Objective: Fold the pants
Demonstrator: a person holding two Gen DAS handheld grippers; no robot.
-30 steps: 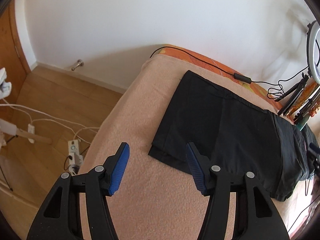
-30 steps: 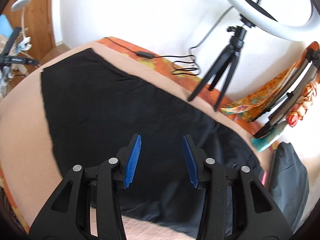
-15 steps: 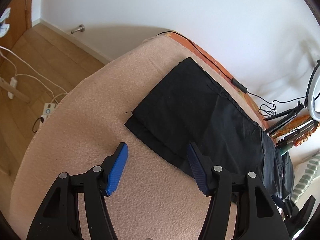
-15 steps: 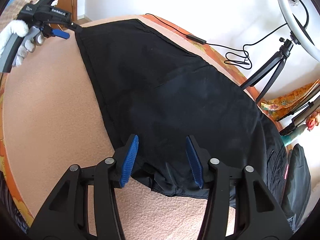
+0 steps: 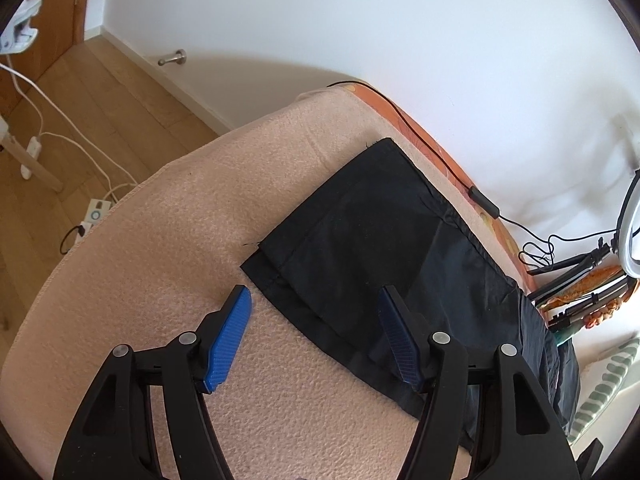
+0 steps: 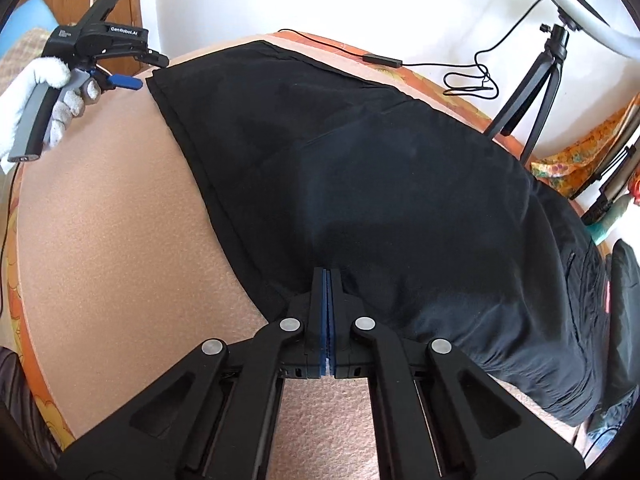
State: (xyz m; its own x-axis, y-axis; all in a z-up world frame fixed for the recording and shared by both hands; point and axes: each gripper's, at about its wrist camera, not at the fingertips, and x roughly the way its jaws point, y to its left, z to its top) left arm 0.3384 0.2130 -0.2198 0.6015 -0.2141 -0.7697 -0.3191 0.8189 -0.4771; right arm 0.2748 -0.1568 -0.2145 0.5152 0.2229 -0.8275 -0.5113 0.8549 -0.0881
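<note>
Black pants (image 5: 384,248) lie flat, folded lengthwise, on a peach blanket (image 5: 168,248). My left gripper (image 5: 316,312) is open, its blue pads straddling the near corner of the leg hems. In the right wrist view the pants (image 6: 400,184) fill the middle. My right gripper (image 6: 327,280) is shut on the near edge of the pants, about midway along. The left gripper (image 6: 120,68) shows at the far left of that view, held by a white-gloved hand, at the hem end.
A ring light on a black tripod (image 6: 536,80) stands behind the bed at right, with a black cable (image 6: 380,58) along the far edge. Wooden floor with white cables and a power strip (image 5: 94,216) lies left. A dark garment (image 6: 624,300) lies at far right.
My right gripper has closed from open onto the near edge of the pants. My left gripper has moved closer to the hem corner and stays open.
</note>
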